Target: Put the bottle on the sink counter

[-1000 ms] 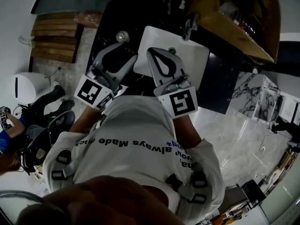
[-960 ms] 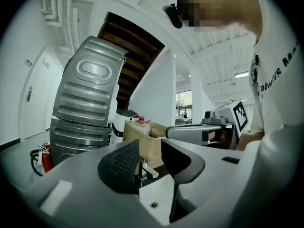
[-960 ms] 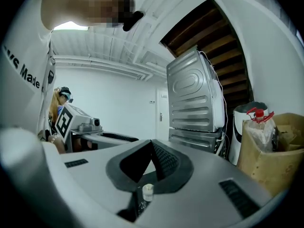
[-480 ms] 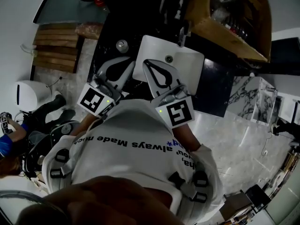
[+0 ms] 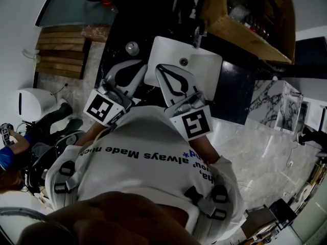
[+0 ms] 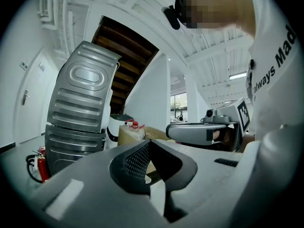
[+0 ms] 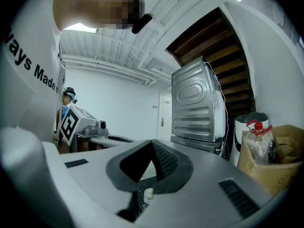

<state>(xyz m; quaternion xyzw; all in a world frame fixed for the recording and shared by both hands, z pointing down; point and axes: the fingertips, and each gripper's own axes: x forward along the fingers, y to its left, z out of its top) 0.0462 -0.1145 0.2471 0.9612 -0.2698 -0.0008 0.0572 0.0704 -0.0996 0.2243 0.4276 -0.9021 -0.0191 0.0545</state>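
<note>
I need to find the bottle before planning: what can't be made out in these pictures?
- Round grey object on the dark counter beside the sink, head view: too small and dim to tell if it is the bottle.
- Sink's near edge, head view: covered by the left gripper and right gripper, both tongs shut and empty.
- Sink and counter: outside both gripper views, which point up into the room.

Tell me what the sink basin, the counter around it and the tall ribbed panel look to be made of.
Sink basin: likely glazed ceramic, plain white and smooth with rounded corners.
Counter: black and flat, perhaps polished stone or laminate; the picture is too dim to settle it.
Ribbed panel: grey sheet metal, judging by its pressed ribs and soft sheen.
</note>
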